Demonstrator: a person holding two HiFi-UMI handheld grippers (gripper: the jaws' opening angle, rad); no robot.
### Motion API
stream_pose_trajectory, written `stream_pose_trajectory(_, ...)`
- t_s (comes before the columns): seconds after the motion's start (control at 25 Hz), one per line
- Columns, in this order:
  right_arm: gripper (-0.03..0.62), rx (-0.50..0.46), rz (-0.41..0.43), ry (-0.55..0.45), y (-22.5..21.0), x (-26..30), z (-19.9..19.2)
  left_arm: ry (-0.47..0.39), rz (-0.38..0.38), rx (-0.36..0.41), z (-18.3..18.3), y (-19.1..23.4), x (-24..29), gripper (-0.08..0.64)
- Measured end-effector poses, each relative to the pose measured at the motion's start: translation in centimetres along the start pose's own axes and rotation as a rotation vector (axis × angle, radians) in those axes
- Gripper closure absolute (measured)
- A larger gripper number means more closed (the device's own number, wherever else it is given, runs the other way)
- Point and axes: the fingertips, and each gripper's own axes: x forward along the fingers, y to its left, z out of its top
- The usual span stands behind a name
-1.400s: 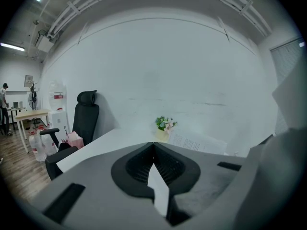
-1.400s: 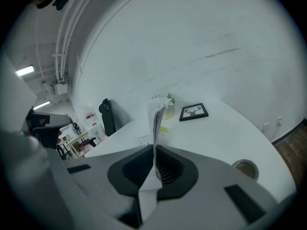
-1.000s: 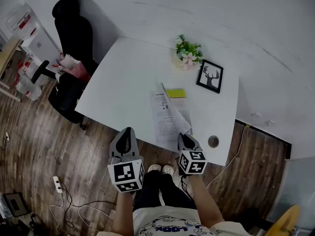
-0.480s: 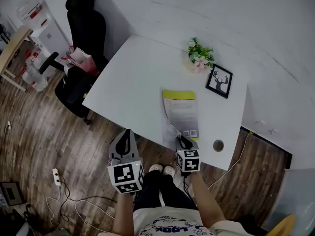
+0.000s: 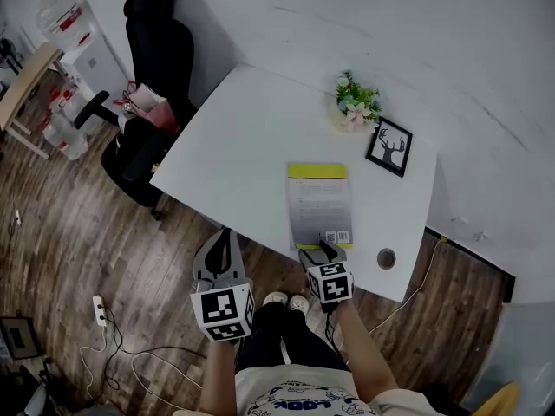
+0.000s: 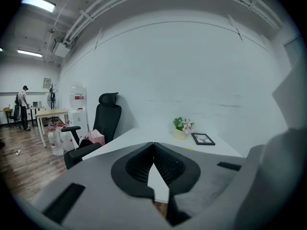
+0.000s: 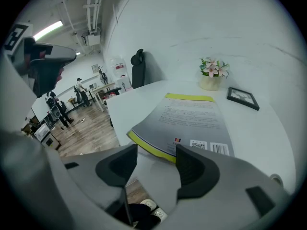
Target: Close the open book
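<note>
One book (image 5: 319, 204), closed and flat with its barcode side up, lies by the near edge of one white table (image 5: 243, 146). One plant (image 5: 357, 102) stands at its 1 o'clock, one framed picture (image 5: 389, 146) at 2 o'clock and one cable hole (image 5: 386, 257) at 4 o'clock. Two grippers: the left gripper (image 6: 153, 145), off the table at the book's 8 o'clock, has its jaws together on nothing. The right gripper (image 7: 156, 164), at 6 o'clock, has just opened wide, with the book's near edge at the gap, unpressed. Wooden floor (image 5: 87, 232), white wall, one black chair (image 5: 156, 50) at the table's 10 o'clock.
</note>
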Motion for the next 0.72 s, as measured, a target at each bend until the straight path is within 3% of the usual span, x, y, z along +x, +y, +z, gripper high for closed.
stream_pose_trajectory(0.28,0.337,0.0,0.023,-0.096,1.0,-2.4,2.6,-0.028,-0.016,0.005,1.2,-0.5,-0.1,0.537)
stream_pose_trajectory(0.72,0.364,0.011,-0.103,-0.507,-1.6,-12.7,16.1,-0.133,-0.051,0.025,6.2,-1.9,0.3,0.537)
